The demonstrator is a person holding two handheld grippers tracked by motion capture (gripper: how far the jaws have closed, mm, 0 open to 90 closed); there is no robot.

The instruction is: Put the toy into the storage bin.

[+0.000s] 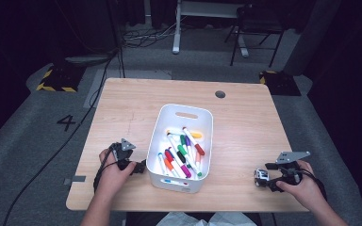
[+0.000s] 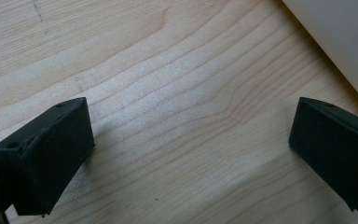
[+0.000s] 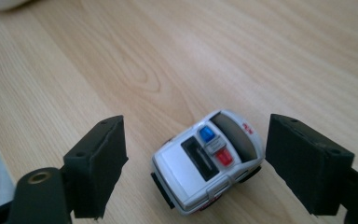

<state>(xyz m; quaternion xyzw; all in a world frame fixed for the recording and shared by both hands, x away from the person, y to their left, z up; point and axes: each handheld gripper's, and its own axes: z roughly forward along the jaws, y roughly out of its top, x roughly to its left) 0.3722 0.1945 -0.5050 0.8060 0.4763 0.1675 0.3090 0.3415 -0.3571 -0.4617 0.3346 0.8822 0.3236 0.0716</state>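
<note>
Black jaws of the right gripper [image 3: 193, 163] are standing spread around a small white toy police car [image 3: 208, 161], not touching it; closing off-centre is likely sending it rolling across the pale wooden table [image 1: 245, 122]. Spread too, the left gripper [image 2: 191, 154] is hovering beside a white plastic bin [image 1: 181, 146] of coloured markers [image 1: 181, 153]. Grey carpet is surrounding everything.

Your table [image 1: 245, 113] carries a bin [image 1: 162, 141] at its middle, with the markers [image 1: 181, 153] lying inside it. Your left gripper [image 1: 139, 166] sits on the table just beside the bin's left wall, near the front edge. Your right gripper [image 1: 264, 181] sits well right of the bin, at the front right corner. The toy car [image 3: 209, 161] stands on the table between your right gripper's spread jaws, touching neither.
</note>
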